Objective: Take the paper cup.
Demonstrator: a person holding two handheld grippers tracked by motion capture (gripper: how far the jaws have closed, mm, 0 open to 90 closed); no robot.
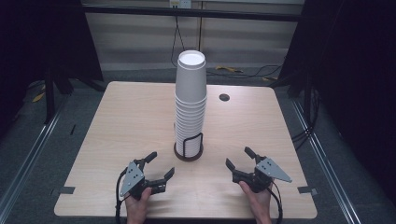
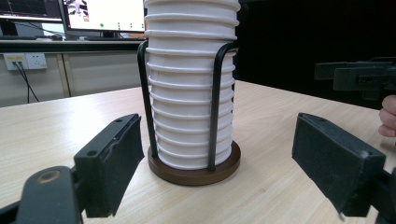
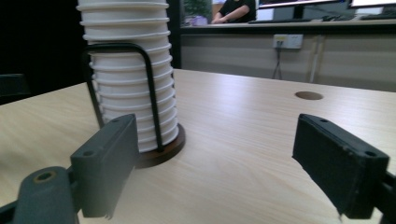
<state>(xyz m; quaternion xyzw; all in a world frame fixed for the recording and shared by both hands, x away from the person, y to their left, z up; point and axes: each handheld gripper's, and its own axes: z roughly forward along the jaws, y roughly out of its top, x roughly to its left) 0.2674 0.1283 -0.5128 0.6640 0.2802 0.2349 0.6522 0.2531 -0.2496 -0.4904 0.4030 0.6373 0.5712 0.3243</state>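
Cup stack [image 1: 190, 105] between both spread claws, left claw [image 1: 160, 165] & right claw [image 1: 239, 157], untouched

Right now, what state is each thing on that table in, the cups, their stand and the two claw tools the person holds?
Stack of paper cups: upright, nested mouth-down, standing in the holder, untouched.
Cup holder: upright on its round wooden base, black wire loops rising beside the lowest cups.
Left gripper: open, holding nothing, apart from the stack.
Right gripper: open, holding nothing, apart from the stack.
Table: bare wood around the holder, with a small round hole.
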